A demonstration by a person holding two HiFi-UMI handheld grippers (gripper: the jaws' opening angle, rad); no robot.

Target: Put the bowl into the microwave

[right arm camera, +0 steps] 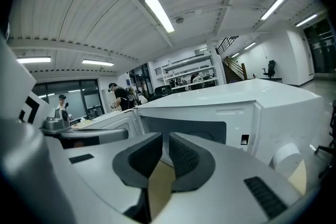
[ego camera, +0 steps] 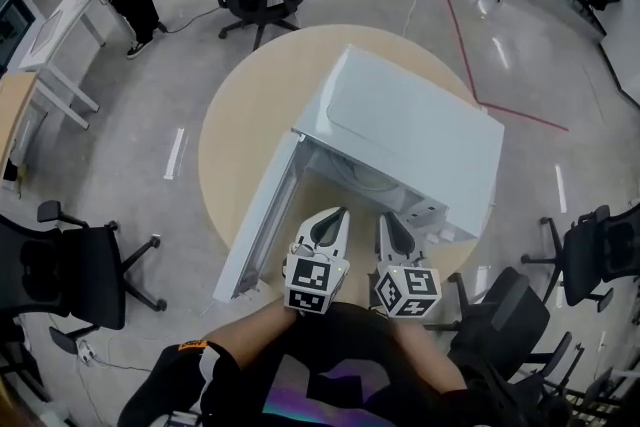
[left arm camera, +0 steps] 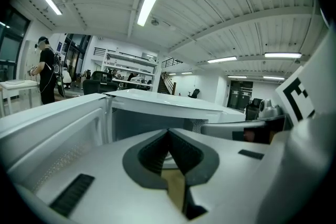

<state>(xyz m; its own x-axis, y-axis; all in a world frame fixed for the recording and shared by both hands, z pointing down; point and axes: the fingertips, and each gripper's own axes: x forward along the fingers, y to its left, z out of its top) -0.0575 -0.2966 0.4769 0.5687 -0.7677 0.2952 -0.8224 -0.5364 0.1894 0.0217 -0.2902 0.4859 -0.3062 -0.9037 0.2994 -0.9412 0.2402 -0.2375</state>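
White microwave (ego camera: pixel 420 130) on round wooden table (ego camera: pixel 240 115), door (ego camera: pixel 262 225) swung open to the left | left gripper (ego camera: pixel 338 213) jaws together, empty, at cavity mouth | right gripper (ego camera: pixel 386 218) jaws nearly touching, empty, just beside it | pale round shape (ego camera: pixel 372 179) inside cavity: bowl or turntable, cannot tell
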